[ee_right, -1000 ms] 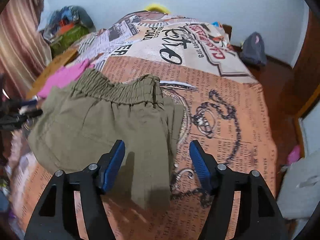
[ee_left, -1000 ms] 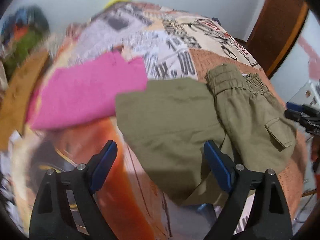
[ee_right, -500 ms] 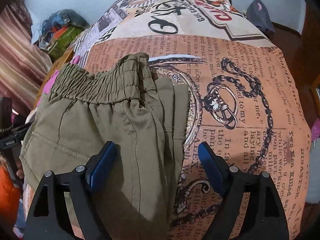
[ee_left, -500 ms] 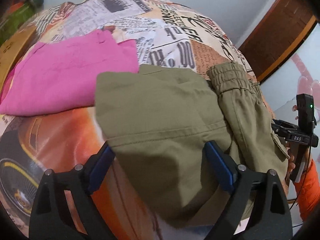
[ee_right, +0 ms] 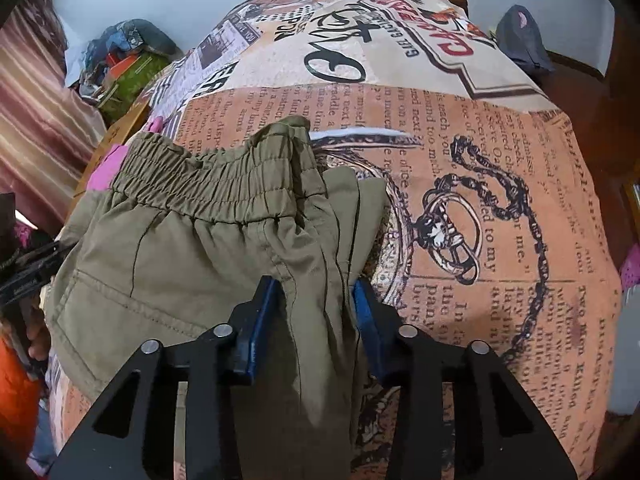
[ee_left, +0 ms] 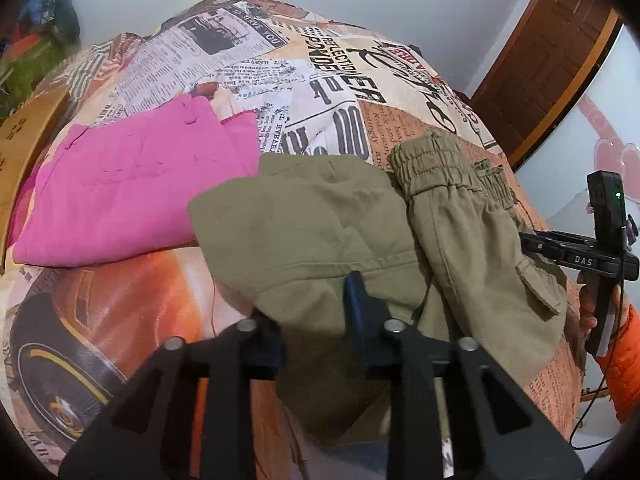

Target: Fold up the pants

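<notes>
Olive green pants lie partly folded on the bed, elastic waistband toward the far side. My left gripper is shut on a fold of the pants near the leg end; cloth drapes over the left finger. My right gripper is shut on a bunched fold of the pants just below the waistband. The right gripper's body also shows at the right edge of the left wrist view.
A folded pink garment lies left of the pants on the printed bedspread. A brown door stands at the right. A pile of clothes sits at the far left by a curtain.
Both grippers moved in over the pants and closed from wide open onto folds of the cloth.
</notes>
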The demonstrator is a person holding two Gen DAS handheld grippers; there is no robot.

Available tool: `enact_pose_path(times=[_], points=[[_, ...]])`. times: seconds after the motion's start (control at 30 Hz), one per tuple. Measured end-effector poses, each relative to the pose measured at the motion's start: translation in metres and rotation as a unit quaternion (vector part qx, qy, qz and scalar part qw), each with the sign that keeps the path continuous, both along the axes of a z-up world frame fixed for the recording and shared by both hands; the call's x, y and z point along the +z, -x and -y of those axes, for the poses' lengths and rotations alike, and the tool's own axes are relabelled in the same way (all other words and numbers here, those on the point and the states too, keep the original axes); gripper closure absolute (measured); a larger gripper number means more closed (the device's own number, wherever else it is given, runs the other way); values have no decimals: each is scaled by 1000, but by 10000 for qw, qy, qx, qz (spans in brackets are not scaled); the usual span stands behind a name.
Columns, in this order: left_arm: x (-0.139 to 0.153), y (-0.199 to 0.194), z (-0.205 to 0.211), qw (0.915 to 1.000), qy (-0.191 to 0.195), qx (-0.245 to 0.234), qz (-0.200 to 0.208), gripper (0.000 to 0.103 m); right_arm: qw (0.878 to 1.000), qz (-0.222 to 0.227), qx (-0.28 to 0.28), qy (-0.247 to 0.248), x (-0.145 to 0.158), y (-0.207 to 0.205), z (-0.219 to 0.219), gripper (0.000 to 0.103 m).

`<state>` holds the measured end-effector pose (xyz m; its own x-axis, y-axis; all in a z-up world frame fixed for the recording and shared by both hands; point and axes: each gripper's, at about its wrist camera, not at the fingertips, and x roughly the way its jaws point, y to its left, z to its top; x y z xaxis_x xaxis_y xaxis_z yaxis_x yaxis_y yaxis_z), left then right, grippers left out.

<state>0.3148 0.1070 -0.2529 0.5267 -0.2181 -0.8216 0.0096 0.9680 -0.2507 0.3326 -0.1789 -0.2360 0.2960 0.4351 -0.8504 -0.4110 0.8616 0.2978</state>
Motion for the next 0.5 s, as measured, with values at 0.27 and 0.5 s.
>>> enact_pose_path(times=[0.27,0.5], points=[[10,26,-4,9993,-353,-58,-51,87,9996,57,287,60,11,26,-5,75],[7,43,-12,9990,-426,-25,-98,87,9985,272,383,274,14,24,-17,59]])
